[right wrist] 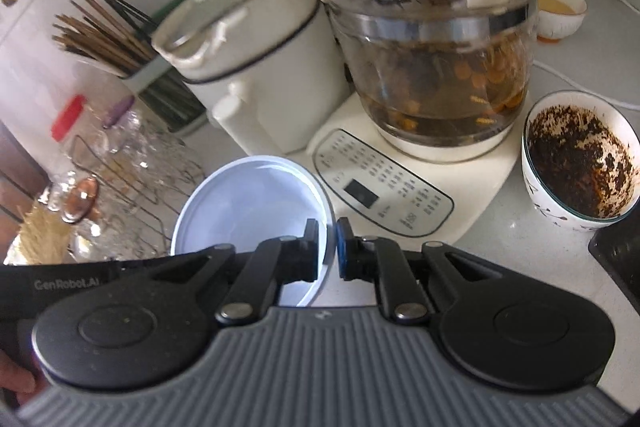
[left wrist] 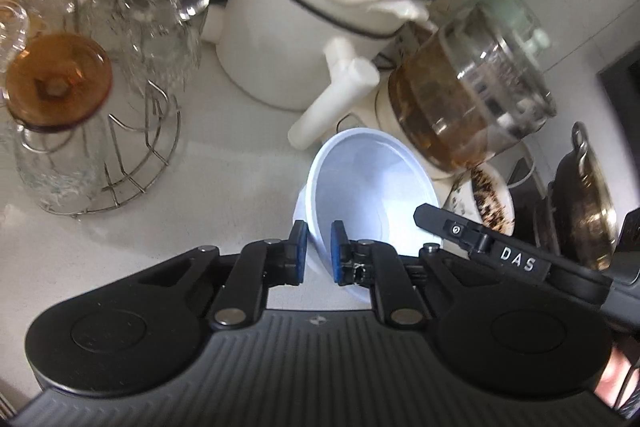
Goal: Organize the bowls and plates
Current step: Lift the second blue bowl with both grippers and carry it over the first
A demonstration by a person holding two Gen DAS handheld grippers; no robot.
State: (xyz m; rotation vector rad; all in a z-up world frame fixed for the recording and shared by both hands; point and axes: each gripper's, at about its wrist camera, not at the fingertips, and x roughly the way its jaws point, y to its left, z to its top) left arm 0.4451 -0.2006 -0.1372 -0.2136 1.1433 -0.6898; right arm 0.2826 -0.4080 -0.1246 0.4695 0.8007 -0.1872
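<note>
Step in hand: lifting white bowl [left wrist: 360, 187] off bench [left wrist: 200, 187]. Left gripper [left wrist: 319, 253] and right gripper [right wrist: 328, 247] each clamped on opposite rim. Next: carry level, clear of glass kettle [right wrist: 432, 39].

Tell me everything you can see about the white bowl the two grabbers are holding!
The white bowl is round, plain and smooth, and looks like plastic or melamine. It is empty and clean inside, with a bluish shine. It is tilted, with its opening showing in both views. The left gripper is shut on one side of its rim, and the right gripper is shut on the opposite side. Its underside is hidden. It sits in front of the white kettle base, close to the dirty bowl.
</note>
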